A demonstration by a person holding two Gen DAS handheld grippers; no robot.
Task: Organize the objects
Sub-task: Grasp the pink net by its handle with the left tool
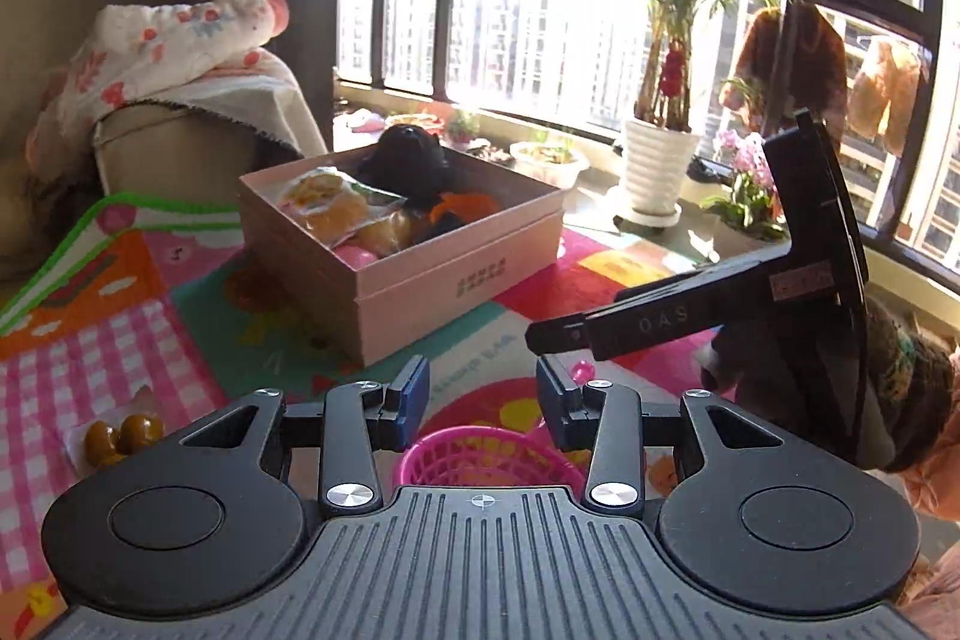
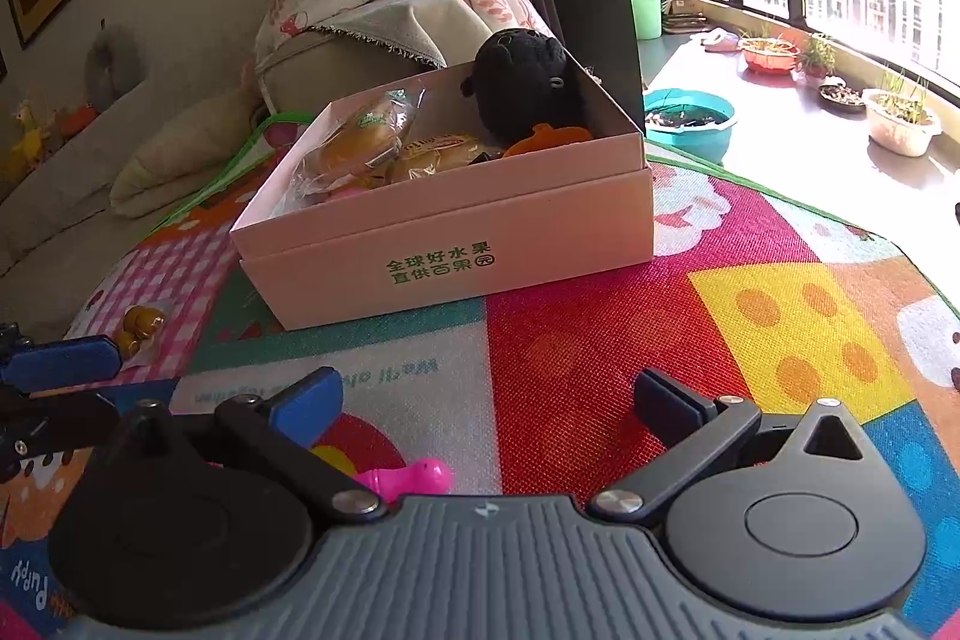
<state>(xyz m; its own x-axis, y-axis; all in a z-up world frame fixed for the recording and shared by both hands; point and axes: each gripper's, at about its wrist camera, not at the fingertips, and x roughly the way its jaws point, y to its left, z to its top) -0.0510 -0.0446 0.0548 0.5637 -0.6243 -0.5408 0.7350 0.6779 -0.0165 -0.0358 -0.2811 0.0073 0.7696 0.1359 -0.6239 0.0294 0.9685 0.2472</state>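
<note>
Hovering low over the play mat [image 2: 600, 340], both grippers are empty, which suggests a pause between pickups rather than a carry. The left gripper [image 1: 483, 397] has its jaws spread, with a pink basket [image 1: 486, 457] sitting on the mat just below and between its fingers; that lines it up as the likely next thing to take, though nothing touches it yet. The right gripper [image 2: 486, 403] also stands wide open, and a small pink toy [image 2: 414, 478] lies near it on the mat, partly hidden under its left finger linkage. In the left view the right gripper shows as a black body coming in from the right, close to the left one, so the two are working the same near patch of mat.

The pink box [image 2: 456, 244] sits farther off on the mat, lid off and nested beneath it, so its open top takes things dropped from above. It already holds a black plush [image 2: 528, 82] at the far corner, packaged buns [image 2: 360, 142] on the left, and something orange [image 2: 546, 136] beside the plush; I judge it the collecting place for the task. A small packet of brown snacks [image 2: 141, 325] still lies loose on the checked part of the mat, left of the box.

Three loose items seem left: basket, pink toy and snack packet. The basket's open mesh wall should give the fingers an easy rim to pinch.
</note>
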